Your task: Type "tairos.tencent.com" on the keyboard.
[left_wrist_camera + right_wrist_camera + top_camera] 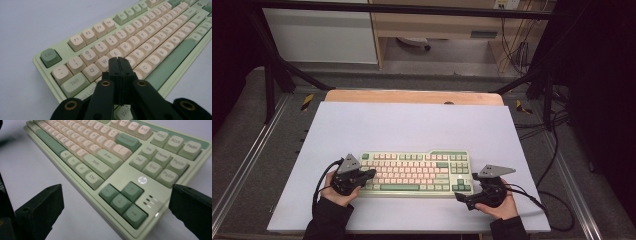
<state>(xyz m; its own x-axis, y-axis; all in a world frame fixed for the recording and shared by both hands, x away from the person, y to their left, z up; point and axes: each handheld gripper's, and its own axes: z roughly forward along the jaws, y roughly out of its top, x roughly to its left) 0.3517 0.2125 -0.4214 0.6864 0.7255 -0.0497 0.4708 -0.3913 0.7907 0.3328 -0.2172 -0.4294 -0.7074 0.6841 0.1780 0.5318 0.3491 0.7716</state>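
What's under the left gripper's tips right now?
The left gripper, jaws shut, sits over the keyboard around the letter keys right of W. The keys directly beneath its tips are covered.

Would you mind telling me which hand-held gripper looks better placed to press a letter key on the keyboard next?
The left hand-held gripper, probably: its jaws are shut into one tip poised over the letter keys of the keyboard. The right hand-held gripper is open beside the arrow keys.
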